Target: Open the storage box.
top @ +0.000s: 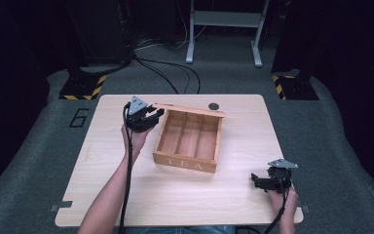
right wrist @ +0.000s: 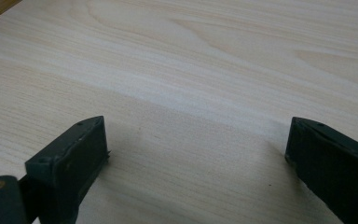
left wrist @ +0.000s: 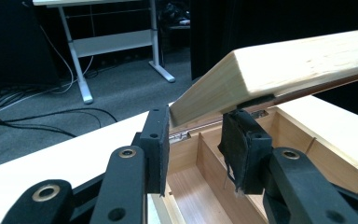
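A wooden tea box (top: pixel 187 163) marked TEA stands mid-table, its three inner compartments (left wrist: pixel 200 186) bare. Its lid (top: pixel 190 109) is raised along the far edge and slopes over the box in the left gripper view (left wrist: pixel 303 60). My left gripper (top: pixel 151 115) is at the lid's left end; its two pads (left wrist: pixel 157 144) press on either side of the lid's corner (left wrist: pixel 196 105). My right gripper (top: pixel 255 182) rests low over the table's front right, and in the right gripper view (right wrist: pixel 196 154) its jaws stand wide apart over bare wood, holding nothing.
A small dark round disc (top: pixel 214 106) lies on the table (top: pixel 126 195) behind the box. Cables (top: pixel 165 73) and a white desk frame (top: pixel 224 29) are on the floor beyond. Yellow-black striped bases (top: pixel 80 87) flank the far corners.
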`<action>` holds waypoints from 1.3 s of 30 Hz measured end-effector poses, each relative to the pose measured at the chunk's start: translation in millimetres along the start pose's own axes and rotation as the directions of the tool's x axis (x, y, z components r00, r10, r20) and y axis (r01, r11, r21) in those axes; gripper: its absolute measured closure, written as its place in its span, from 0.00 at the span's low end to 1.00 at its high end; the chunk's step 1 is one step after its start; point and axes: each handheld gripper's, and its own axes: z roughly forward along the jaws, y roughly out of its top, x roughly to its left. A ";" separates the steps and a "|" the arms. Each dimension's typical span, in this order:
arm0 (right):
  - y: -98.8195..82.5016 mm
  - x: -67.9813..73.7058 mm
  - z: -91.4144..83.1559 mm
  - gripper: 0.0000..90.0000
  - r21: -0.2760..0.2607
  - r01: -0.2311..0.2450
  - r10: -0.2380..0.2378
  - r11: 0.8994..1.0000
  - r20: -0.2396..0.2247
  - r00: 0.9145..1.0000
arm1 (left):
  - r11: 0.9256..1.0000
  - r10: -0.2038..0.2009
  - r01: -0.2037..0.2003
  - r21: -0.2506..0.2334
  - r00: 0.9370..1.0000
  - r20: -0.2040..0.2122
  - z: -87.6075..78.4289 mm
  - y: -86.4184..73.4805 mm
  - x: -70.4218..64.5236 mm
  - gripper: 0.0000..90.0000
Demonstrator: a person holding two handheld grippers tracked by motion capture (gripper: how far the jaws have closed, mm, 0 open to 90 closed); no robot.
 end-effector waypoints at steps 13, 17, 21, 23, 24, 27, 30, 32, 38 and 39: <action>0.0 0.0 0.0 0.06 -0.001 0.000 0.000 1.000 0.000 1.000 | 1.000 0.001 -0.001 -0.007 1.000 -0.003 0.1 -0.9 -0.3 0.69; 0.0 -0.3 0.1 0.06 -0.001 0.003 -0.003 1.000 0.000 1.000 | 1.000 0.001 -0.001 -0.007 1.000 -0.004 0.0 -1.2 -0.5 0.69; 0.0 -0.1 0.0 0.06 0.000 0.001 -0.001 1.000 0.000 1.000 | 1.000 0.002 -0.002 -0.007 1.000 -0.005 -0.3 -1.6 -0.7 0.69; 0.0 -0.4 0.1 0.06 -0.001 0.004 -0.004 1.000 -0.001 1.000 | 1.000 0.002 -0.002 -0.006 1.000 -0.004 -0.4 -1.8 -0.5 0.69; 0.0 0.0 0.0 0.06 0.000 0.000 0.000 1.000 0.000 1.000 | 1.000 0.002 -0.002 -0.006 1.000 -0.004 -0.4 -1.7 -0.5 0.69; 0.0 0.4 0.2 0.06 -0.004 -0.005 0.005 1.000 0.001 1.000 | 1.000 0.001 -0.001 -0.004 1.000 -0.002 -0.7 -1.8 -0.3 0.69; 0.0 -0.3 0.1 0.06 -0.002 0.003 -0.003 1.000 0.000 1.000 | 1.000 -0.018 0.018 0.003 0.999 0.029 -1.5 -2.0 0.8 0.59; 0.0 -0.3 0.1 0.06 -0.001 0.003 -0.003 1.000 -0.001 1.000 | 0.997 -0.012 0.008 0.079 0.998 0.059 1.1 -3.2 -2.7 0.46; 0.0 -0.6 0.0 0.06 0.000 0.009 -0.009 1.000 -0.002 1.000 | 0.983 0.048 -0.062 0.170 0.995 0.087 -6.2 -20.0 -13.4 0.23; -0.1 -0.6 0.0 0.06 -0.001 0.009 -0.009 1.000 -0.002 1.000 | 0.981 0.050 -0.068 0.179 0.993 0.103 -9.7 -23.5 -14.6 0.20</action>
